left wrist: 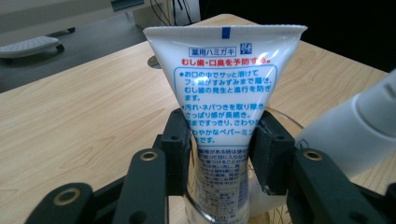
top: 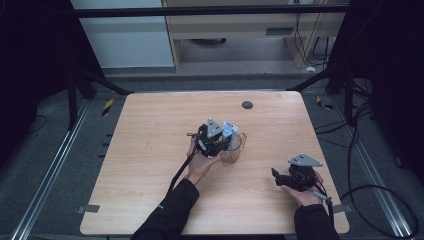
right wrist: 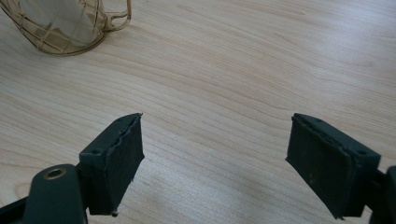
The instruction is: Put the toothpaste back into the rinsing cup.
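Left claw: I have my left gripper at the clear glass mug near the table's middle, its two black jaws either side of the toothpaste tube. The jaws are spread a little; I see narrow gaps between pads and tube, so I read no pinch.
Left pads: the pads flank the tube's lower half, above the mug's rim.
Toothpaste tube: white, with blue and red Japanese print, standing upright between my left jaws, flat crimped end up, lower end down inside the mug.
White bottle: a second white container leans out of the same mug, just right of my left jaws in the left gripper view.
Right claw: my right gripper is low over bare wood, jaws spread wide with nothing between them.
Mug from the right claw: the mug sits well ahead and to the left of the right jaws, handle toward them.
Table: light wooden table; my two hands are well apart on it.
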{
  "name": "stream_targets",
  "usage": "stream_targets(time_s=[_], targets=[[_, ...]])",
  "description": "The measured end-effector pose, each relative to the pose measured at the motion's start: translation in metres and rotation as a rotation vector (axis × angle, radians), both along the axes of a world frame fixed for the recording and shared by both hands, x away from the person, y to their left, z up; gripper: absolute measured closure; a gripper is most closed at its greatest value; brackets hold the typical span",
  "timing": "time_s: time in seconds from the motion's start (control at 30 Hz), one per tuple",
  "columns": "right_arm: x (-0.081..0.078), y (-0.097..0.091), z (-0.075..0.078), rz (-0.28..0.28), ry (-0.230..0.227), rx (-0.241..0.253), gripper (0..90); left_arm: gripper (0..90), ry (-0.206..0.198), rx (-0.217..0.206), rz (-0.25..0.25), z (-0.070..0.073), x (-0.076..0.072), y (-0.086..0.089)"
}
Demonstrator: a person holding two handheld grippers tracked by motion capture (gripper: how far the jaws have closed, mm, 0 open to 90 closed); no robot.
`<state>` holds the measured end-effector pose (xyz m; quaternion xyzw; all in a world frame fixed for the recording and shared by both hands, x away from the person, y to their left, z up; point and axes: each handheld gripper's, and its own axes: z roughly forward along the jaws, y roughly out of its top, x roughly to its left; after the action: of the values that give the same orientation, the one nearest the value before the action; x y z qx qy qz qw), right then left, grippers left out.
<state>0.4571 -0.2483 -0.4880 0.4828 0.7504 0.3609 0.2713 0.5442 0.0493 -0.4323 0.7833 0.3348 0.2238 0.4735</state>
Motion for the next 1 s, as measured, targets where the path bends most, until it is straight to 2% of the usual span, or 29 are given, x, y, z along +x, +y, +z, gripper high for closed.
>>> stream_targets(time_s=[0.1,0.17,0.23,0.37,0.53,0.73,1.0], targets=[[0.000,0.000,0.000,-0.003,0.003,0.002,18.4,58.6,-0.026,0.033,-0.004,0.001,-0.002,0.002],[0.000,0.000,0.000,-0.003,0.003,0.002,18.3,54.3,-0.046,0.054,0.001,0.002,-0.004,0.003],[0.000,0.000,0.000,-0.004,0.001,0.002,18.3,52.7,-0.040,0.047,-0.006,0.003,-0.006,0.006],[0.000,0.000,0.001,-0.005,0.002,0.004,18.2,49.4,-0.053,0.067,-0.010,0.004,-0.011,0.011],[-0.001,-0.001,0.002,-0.004,-0.003,0.003,18.0,42.7,-0.068,0.108,-0.028,0.005,-0.019,0.015],[-0.002,-0.001,0.003,-0.004,-0.008,0.001,17.7,38.0,-0.078,0.104,-0.033,0.007,-0.029,0.020],[-0.002,-0.004,0.002,-0.014,-0.001,0.011,17.5,32.6,-0.048,0.081,-0.052,0.012,-0.044,0.040]])
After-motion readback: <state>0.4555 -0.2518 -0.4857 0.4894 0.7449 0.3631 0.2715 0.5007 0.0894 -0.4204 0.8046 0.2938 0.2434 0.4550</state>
